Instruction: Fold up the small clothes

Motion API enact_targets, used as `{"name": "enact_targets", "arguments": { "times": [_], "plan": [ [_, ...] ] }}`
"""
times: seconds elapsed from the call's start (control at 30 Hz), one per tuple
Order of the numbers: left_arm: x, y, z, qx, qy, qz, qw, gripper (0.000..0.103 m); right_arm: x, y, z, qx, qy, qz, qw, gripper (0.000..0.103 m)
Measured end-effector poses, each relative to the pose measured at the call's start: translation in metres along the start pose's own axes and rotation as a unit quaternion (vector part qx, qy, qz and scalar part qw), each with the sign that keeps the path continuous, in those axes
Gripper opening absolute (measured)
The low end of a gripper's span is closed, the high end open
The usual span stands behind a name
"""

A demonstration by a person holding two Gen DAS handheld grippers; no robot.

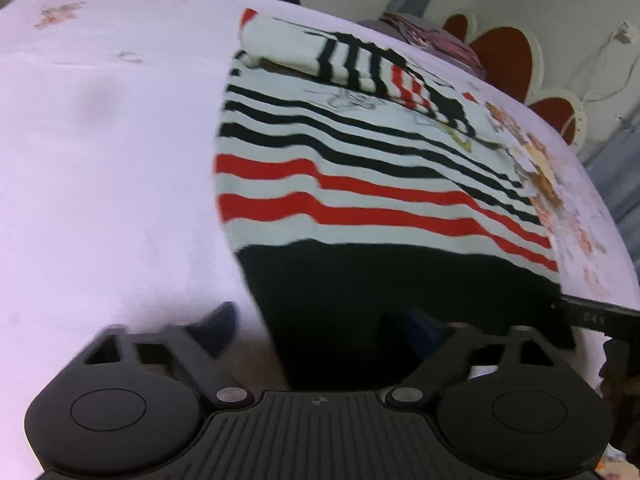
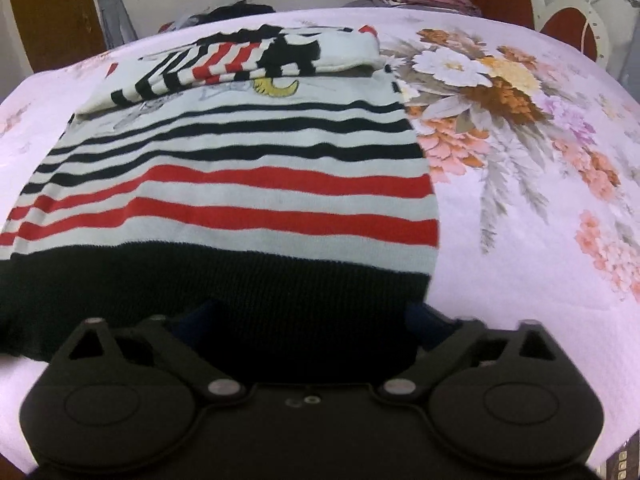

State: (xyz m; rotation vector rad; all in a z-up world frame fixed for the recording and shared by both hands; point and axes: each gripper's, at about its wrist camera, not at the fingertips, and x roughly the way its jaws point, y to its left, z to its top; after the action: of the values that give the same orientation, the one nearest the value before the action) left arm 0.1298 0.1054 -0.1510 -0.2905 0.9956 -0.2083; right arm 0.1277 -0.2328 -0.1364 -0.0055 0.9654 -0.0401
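**Q.** What lies in front of you, left to right?

**A.** My left hand-held gripper (image 1: 320, 322) is spread wide, its fingers straddling the left corner of the black hem band: one finger over the bare sheet, the other over the black knit. Between the two tools lies the small knitted sweater with black and red stripes on white (image 2: 240, 184), flat on the bed's pale pink floral bedsheet (image 2: 520, 240), hem nearest me. Both of its striped sleeves (image 2: 224, 64) are already crossed over the chest at the far end. My right hand-held gripper (image 2: 316, 320) is likewise spread, astride the hem's right corner. Neither tool pinches any cloth.

**Q.** Which step is this?

**A.** In my judgement, the sleeves are done and the bottom-to-top fold is about to begin.

**Q.** What does the next move call for?

**A.** Probably closing each pair of fingers on its hem corner, taking both layers, then carrying the hem evenly toward the collar so that the edges meet squarely. An uneven lift might skew the fold or drag the sleeves.
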Motion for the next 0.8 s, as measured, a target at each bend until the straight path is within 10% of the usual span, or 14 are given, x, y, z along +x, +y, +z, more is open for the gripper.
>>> {"name": "enact_targets", "arguments": {
  "times": [0.27,0.47,0.63,0.8],
  "plan": [
    [0.002,0.006,0.001,-0.042,0.023,-0.030,0.9984,0.056,-0.014,-0.041,-0.008,0.047,0.010,-0.005,0.999,0.059],
    [0.012,0.011,0.004,-0.054,0.060,-0.052,0.9954,0.013,-0.012,-0.037,-0.010,0.054,0.033,0.015,0.998,0.043],
    [0.012,0.005,0.005,-0.042,0.051,-0.056,0.9962,0.011,-0.013,-0.038,-0.004,0.074,0.059,0.056,0.994,0.012],
    [0.001,0.000,0.019,-0.023,0.014,-0.063,0.9977,0.010,-0.026,-0.036,0.013,0.083,0.035,0.093,0.992,0.010]
  ]
}}
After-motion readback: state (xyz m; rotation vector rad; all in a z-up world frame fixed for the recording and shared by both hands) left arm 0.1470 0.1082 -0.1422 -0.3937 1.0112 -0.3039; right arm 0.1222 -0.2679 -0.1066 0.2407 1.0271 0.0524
